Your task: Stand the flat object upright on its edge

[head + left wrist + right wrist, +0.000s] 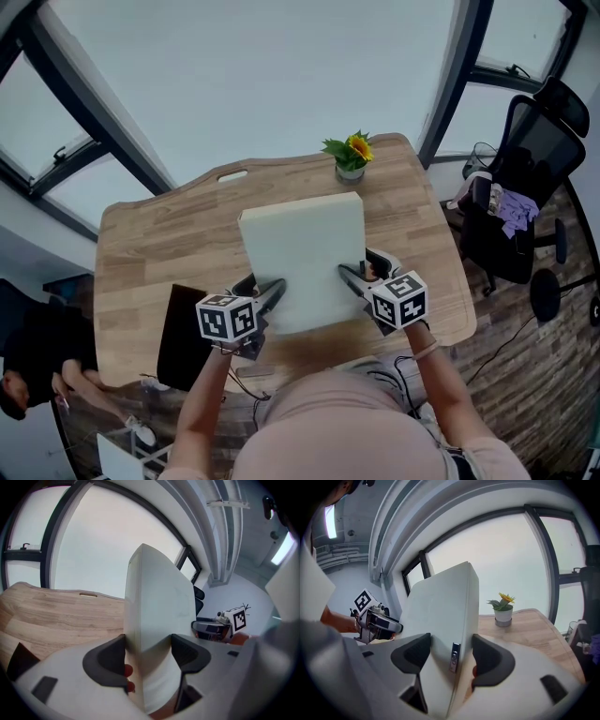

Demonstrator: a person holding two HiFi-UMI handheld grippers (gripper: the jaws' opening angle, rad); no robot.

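Note:
A flat white cushion with a zip pull on its side is held between both grippers, lifted and tilted over the wooden table. My left gripper clamps its near left edge. In the left gripper view the cushion fills the gap of the left gripper, both pads against it. My right gripper clamps the near right edge. The right gripper view shows the cushion standing tall inside the right gripper. The cushion's lower edge is hidden.
A small potted sunflower stands at the table's far edge, just behind the cushion. A flat black object lies at the near left of the table. A black office chair with clothes stands at the right. Another person is at lower left.

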